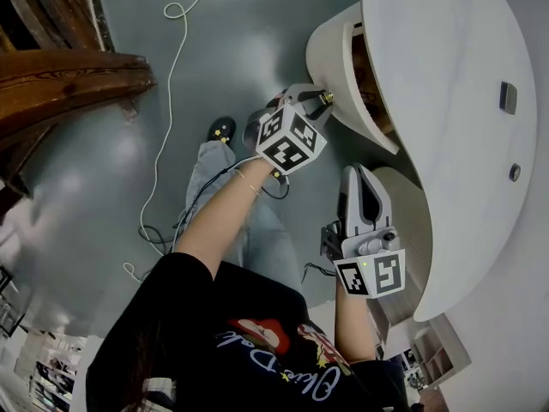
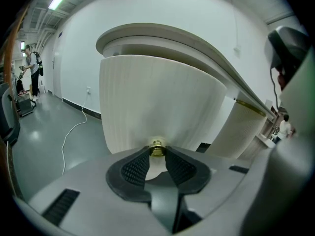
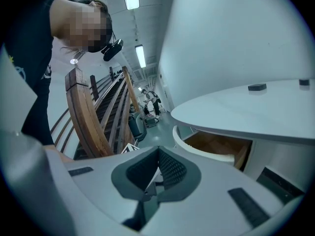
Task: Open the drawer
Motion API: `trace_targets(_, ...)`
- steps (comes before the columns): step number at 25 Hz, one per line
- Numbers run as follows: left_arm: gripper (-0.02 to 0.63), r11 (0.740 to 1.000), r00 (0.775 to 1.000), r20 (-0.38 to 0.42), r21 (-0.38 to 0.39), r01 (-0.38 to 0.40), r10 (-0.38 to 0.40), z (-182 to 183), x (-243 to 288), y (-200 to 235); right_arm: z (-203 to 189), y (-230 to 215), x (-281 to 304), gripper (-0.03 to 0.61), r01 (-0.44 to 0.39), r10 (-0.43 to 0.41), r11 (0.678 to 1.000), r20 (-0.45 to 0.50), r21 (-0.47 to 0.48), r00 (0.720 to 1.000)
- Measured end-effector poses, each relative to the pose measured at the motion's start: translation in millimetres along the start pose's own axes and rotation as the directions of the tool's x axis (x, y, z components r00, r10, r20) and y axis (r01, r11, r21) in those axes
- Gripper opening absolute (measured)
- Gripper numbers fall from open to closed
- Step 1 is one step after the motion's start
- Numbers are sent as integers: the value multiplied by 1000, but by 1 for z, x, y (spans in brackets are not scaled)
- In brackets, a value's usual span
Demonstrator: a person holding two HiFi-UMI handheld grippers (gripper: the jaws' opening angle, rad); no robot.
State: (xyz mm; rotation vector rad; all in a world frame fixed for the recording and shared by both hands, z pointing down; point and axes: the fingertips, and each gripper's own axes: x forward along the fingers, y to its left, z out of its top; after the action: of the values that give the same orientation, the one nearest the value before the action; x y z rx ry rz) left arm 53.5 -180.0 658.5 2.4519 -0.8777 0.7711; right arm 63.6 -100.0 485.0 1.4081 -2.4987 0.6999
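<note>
A white drawer (image 1: 330,54) with a curved ribbed front (image 2: 157,100) stands pulled out from under the white desk top (image 1: 446,101). Its wooden inside (image 3: 216,146) shows in the right gripper view. A small brass knob (image 2: 157,149) sits low on the front. My left gripper (image 2: 157,151) is shut on that knob, one pad on each side; the head view shows the left gripper (image 1: 324,100) at the knob (image 1: 330,101). My right gripper (image 1: 360,174) hangs below the drawer, shut with nothing in it, its pads meeting (image 3: 158,151).
A second curved ribbed panel (image 1: 410,221) stands under the desk beside my right gripper. A wooden stair rail (image 1: 60,75) fills the left. A white cable (image 1: 167,101) runs across the grey floor. The person's legs and a shoe (image 1: 221,130) are below the left arm.
</note>
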Motion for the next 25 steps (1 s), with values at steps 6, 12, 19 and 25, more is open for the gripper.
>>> trace_targets(6, 101, 1000, 1000, -1, -8, -3, 3, -6, -6, 0, 1, -4, 0, 0, 12, -12, 1000, 2, 0, 1000)
trace_targets(12, 101, 1000, 1000, -4, -12, -5, 5, -10, -10, 0, 2, -2, 1, 1, 10, -10, 1000, 2, -3, 1000)
trace_targets(19, 100, 1000, 1000, -8, -13, -5, 5, -12, -13, 0, 5, -2, 1, 1, 14, -14, 1000, 6, -4, 1000)
trace_targets(25, 101, 1000, 1000, -10, -14, -5, 5, -16, -20, 1, 4, 0, 0, 1, 12, -12, 1000, 1, 3, 1000)
